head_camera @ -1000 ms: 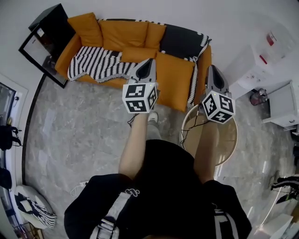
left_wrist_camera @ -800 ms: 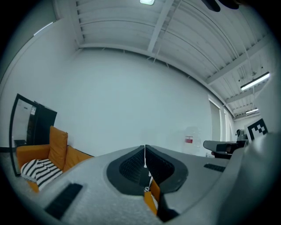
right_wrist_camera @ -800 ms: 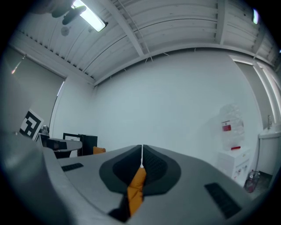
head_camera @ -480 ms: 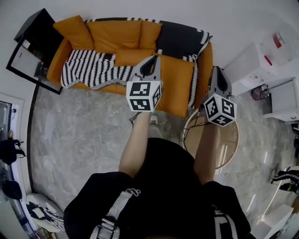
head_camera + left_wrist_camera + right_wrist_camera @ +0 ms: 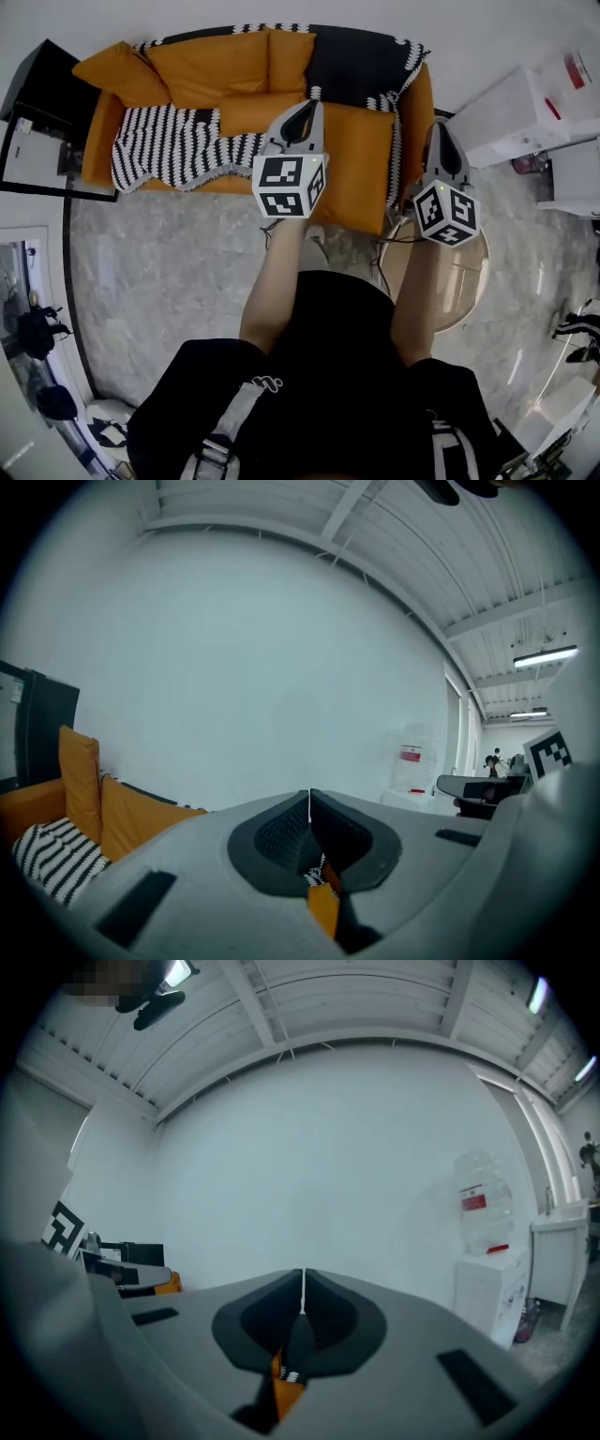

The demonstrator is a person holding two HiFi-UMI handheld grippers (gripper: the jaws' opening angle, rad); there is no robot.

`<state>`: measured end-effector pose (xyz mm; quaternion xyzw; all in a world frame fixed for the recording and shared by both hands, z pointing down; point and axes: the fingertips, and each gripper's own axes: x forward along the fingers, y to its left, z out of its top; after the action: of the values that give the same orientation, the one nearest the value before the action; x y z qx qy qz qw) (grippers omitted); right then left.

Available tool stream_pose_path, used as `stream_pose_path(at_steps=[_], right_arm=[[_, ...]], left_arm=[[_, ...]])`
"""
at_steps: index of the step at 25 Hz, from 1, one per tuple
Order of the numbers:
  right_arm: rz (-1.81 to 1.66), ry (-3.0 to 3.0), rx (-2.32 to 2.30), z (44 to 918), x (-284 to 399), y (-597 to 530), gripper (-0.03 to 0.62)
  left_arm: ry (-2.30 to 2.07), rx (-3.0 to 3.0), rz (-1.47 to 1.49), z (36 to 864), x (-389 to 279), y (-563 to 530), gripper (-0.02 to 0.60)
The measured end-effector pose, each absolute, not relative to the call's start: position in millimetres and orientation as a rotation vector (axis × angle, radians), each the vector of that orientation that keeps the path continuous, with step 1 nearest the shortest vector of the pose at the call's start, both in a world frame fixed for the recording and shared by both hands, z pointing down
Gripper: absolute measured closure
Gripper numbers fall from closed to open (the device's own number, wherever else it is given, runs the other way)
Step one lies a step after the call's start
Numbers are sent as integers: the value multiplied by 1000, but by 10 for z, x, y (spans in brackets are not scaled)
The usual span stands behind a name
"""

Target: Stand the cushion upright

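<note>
Seen from the head view, an orange sofa (image 5: 366, 155) stands against the white wall, and the cushion (image 5: 255, 112) lies flat on its seat, just in front of the upright back cushions. A black-and-white striped throw (image 5: 164, 148) spreads over the seat to the left of it, and another orange cushion (image 5: 114, 74) leans at the sofa's left arm. The left hand-held gripper (image 5: 309, 108) is held out above the sofa, its nose showing over the flat cushion's right end; how far above it cannot be told. In its own view the left hand-held gripper (image 5: 309, 808) is clenched, jaws pressed together with nothing between them, pointing at the bare wall. The right hand-held gripper (image 5: 438, 129) hangs over the sofa's right arm, well apart from the cushion, and in its own view (image 5: 302, 1293) it is likewise clenched and empty. A round desk (image 5: 466, 286) stands on the marble floor beneath the right forearm.
</note>
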<state>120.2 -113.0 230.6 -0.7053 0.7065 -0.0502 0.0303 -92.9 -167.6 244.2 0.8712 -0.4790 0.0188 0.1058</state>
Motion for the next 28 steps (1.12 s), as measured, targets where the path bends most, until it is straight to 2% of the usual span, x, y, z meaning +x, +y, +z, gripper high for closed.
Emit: stream_pose_path(at_steps=[10,28], right_arm=[[-290,2181,-2295,2742,1425,-1458,582],[-674,2208,-2383,4084,1737,-1359,582]], left_arm=[[-1301,2494,150,3005,-719,-2106,569],[-1210,2333,451,4424,-509,-1943,568]])
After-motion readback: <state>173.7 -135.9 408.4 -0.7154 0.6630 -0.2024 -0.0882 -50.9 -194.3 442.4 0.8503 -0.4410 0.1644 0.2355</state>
